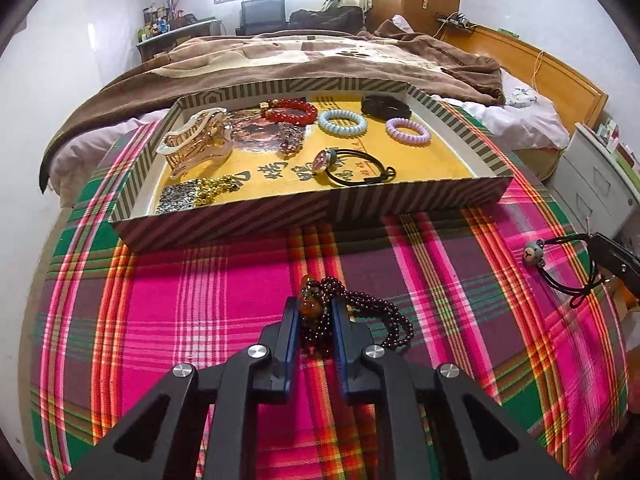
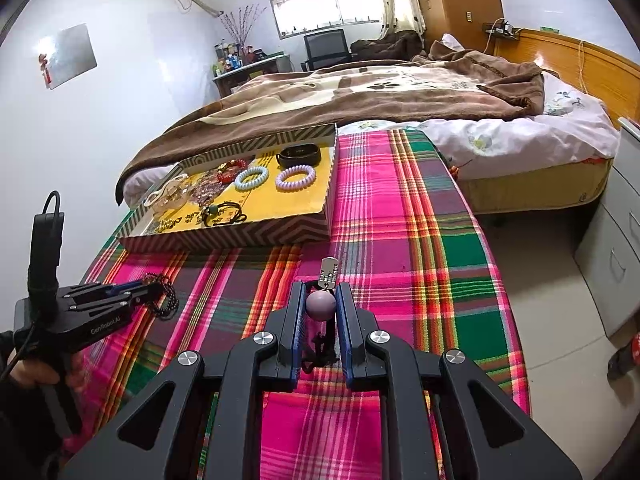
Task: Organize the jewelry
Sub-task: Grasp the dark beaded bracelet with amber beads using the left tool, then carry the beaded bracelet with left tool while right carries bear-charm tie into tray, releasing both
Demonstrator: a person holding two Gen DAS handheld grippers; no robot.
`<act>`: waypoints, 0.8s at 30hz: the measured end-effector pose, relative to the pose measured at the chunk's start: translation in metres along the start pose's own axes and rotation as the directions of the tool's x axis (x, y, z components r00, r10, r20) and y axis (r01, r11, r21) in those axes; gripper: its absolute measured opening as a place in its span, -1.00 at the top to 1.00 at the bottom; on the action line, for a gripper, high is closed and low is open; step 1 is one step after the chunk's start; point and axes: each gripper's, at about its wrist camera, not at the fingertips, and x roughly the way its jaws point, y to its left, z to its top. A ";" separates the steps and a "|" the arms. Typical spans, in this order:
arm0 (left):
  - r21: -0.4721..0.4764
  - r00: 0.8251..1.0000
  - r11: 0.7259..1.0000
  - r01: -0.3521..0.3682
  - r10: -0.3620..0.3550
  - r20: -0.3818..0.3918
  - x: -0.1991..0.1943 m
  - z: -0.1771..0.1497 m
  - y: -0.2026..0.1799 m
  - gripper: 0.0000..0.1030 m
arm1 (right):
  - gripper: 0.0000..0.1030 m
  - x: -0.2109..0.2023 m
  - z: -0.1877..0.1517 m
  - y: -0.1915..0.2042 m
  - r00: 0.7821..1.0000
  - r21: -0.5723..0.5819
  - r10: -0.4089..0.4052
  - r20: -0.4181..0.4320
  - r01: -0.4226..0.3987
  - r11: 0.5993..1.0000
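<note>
Step in hand: pickup. The left gripper is closed on the dark bead necklace, which lies on the plaid-covered counter in front of the tray. The right gripper is closed on a hair tie with a purple ball. Next move: lift both items and carry them over the tray's front wall.

Both wrist views ride close above the desk, looking down past their tool toward the tray ahead; both share it.
</note>
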 end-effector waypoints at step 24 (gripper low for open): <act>0.026 0.983 0.999 0.041 -0.045 0.178 -0.076 0.024 0.001 0.81 | 0.70 -0.027 0.018 0.018 0.997 -0.026 0.012 0.079 -0.010 1.000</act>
